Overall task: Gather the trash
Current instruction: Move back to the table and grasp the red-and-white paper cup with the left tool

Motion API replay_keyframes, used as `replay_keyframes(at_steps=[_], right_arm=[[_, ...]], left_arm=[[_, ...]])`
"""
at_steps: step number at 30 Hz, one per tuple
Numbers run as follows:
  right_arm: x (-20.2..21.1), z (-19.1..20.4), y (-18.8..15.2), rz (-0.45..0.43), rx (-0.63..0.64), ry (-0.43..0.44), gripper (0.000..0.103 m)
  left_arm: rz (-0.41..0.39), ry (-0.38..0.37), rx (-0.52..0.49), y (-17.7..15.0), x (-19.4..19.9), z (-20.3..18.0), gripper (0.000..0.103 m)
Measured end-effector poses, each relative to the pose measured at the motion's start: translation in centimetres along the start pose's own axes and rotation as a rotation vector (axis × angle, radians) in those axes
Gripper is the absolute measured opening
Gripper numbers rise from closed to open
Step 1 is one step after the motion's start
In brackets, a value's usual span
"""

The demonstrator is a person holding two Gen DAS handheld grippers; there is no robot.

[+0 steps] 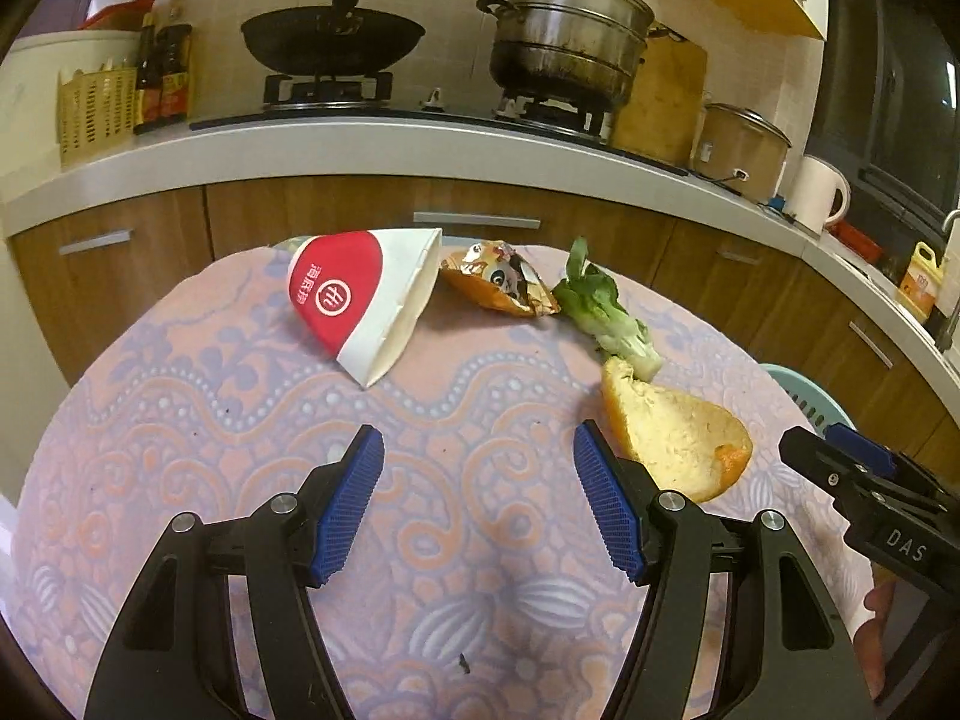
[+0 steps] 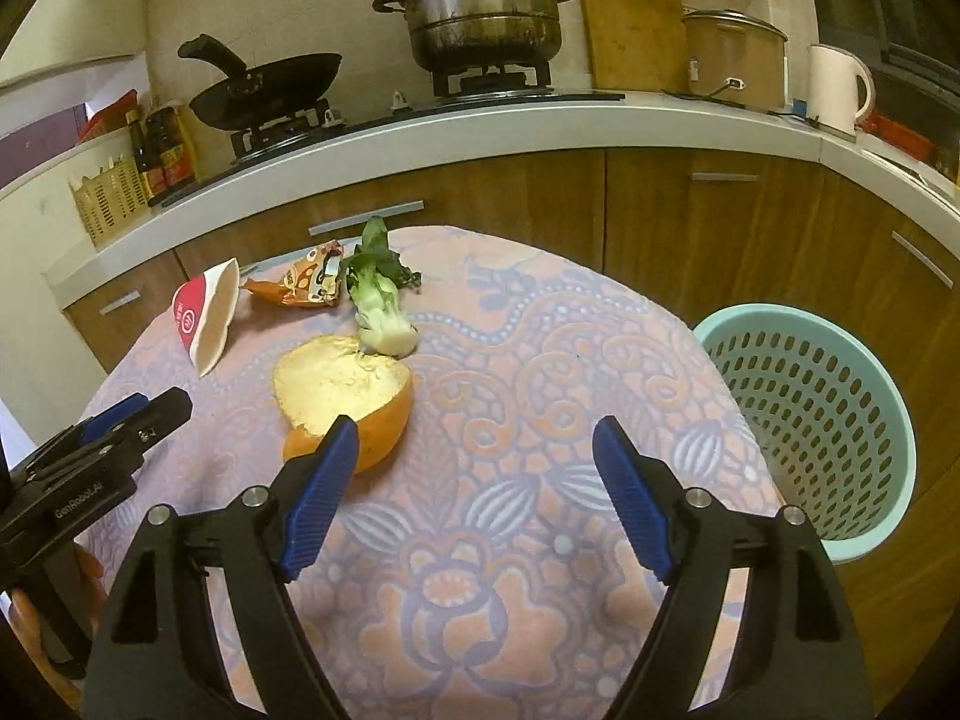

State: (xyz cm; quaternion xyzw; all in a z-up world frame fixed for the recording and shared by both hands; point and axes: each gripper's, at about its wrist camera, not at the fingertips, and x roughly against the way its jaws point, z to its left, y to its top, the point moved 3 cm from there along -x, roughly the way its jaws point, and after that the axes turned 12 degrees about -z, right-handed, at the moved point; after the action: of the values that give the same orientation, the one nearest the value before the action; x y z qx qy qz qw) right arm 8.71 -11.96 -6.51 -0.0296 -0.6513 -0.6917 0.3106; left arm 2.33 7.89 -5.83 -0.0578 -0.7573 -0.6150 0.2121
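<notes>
Overhead, both grippers hang open w/ nothing held: left gripper [image 1: 479, 450] above bare patterned surface [image 1: 240, 420], right gripper [image 2: 474, 441] beside orange peel [image 2: 342, 390], teal basket [image 2: 810, 420] nearby.

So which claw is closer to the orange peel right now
Right. The right claw is open just beside the orange peel, one fingertip at its near edge. The left claw is also open, farther off to the peel's left.
</notes>
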Motion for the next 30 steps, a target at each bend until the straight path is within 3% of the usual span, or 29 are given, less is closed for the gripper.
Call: replay_keyframes(at_steps=[8, 14, 17, 20, 23, 26, 30], right_arm=[[-0.2, 0.2, -0.1, 0.007, 0.008, -0.004, 0.085], [-0.3, 0.1, -0.2, 0.012, 0.008, -0.008, 0.088], [-0.4, 0.1, -0.3, 0.019, 0.017, -0.005, 0.088], [-0.5, 0.2, -0.3, 0.024, 0.021, -0.001, 0.088], [-0.5, 0.5, -0.4, 0.024, 0.033, -0.001, 0.089], [-0.6, 0.9, -0.5, 0.029, 0.053, -0.001, 0.089], [-0.6, 1.4, -0.7, 0.03, 0.08, 0.001, 0.089]], left_arm=[[-0.011, 0.011, 0.027, 0.0, 0.2, 0.5, 0.065], [-0.011, 0.027, 0.073, 0.1, 0.2, 1.5, 0.079], [0.026, 0.026, 0.091, 0.4, -0.4, 1.9, 0.08], [0.049, 0.051, 0.095, 1.9, -1.1, 3.1, 0.08], [0.067, 0.048, 0.124, 3.8, -2.0, 4.9, 0.088], [0.068, 0.093, 0.083, 5.8, -4.1, 6.5, 0.088], [0.069, 0.068, 0.078, 7.2, -6.4, 7.9, 0.087]])
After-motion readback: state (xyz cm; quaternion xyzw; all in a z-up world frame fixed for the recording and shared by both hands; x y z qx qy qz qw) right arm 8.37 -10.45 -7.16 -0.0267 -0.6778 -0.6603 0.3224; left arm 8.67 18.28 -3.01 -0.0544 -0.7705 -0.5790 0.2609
